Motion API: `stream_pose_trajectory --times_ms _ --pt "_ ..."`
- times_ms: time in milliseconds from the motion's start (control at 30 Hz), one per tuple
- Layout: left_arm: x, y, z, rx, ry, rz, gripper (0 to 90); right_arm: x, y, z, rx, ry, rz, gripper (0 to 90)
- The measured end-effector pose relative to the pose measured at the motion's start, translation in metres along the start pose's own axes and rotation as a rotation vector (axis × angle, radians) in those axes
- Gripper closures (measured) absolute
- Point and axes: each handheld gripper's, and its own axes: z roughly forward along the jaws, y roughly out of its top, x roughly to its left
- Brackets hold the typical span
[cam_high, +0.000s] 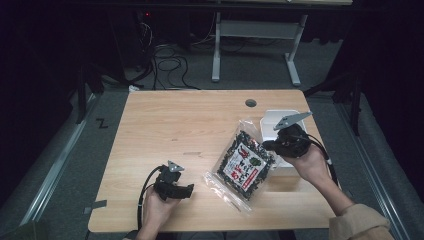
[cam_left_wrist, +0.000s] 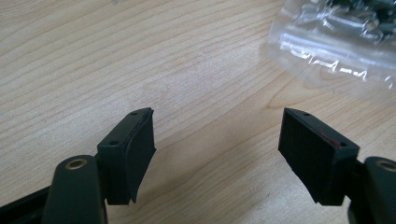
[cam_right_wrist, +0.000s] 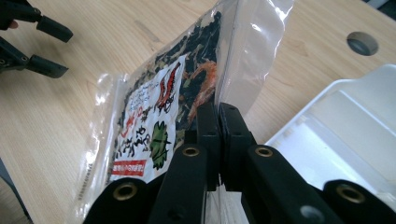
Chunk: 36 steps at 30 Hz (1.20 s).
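A: Two claws at work. Right claw (cam_right_wrist: 218, 112) clamped tight on clear edge of bag (cam_high: 245, 162), that side tipped up off worktop (cam_high: 175, 130).
B: Far end of bag down on wood, just beside white tray (cam_high: 272, 122).
A: And left claw (cam_left_wrist: 217, 135)?
B: Parted, nothing between, low over bare wood near bag's corner.

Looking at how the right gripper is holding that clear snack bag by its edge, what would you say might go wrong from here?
1. The right gripper pinches only the thin clear edge of the clear plastic bag of dark dried snack with a red and white label; the film may slip out or tear as the bag lifts.
2. The bag hangs beside the white plastic tray, so a swing could knock it.
3. The left gripper, jaws apart over bare wooden table, gives no support.
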Motion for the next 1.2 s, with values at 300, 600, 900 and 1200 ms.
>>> stream_pose_trajectory --times_ms 300,600,900,1200 --pt "0.000 0.000 0.003 0.005 0.010 0.007 27.5 -0.005 -0.006 -0.023 -0.058 0.010 0.002 89.7" --pt "0.000 0.000 0.003 0.013 0.009 -0.004 27.5 0.002 -0.003 -0.022 -0.076 0.033 -0.016 89.8" --pt "0.000 -0.001 0.004 0.018 0.013 -0.002 27.7 -0.007 -0.005 -0.033 -0.105 0.025 0.004 89.7" --pt "-0.001 0.000 0.007 0.028 0.020 -0.001 27.8 -0.010 -0.007 -0.050 -0.156 0.027 -0.009 89.8"
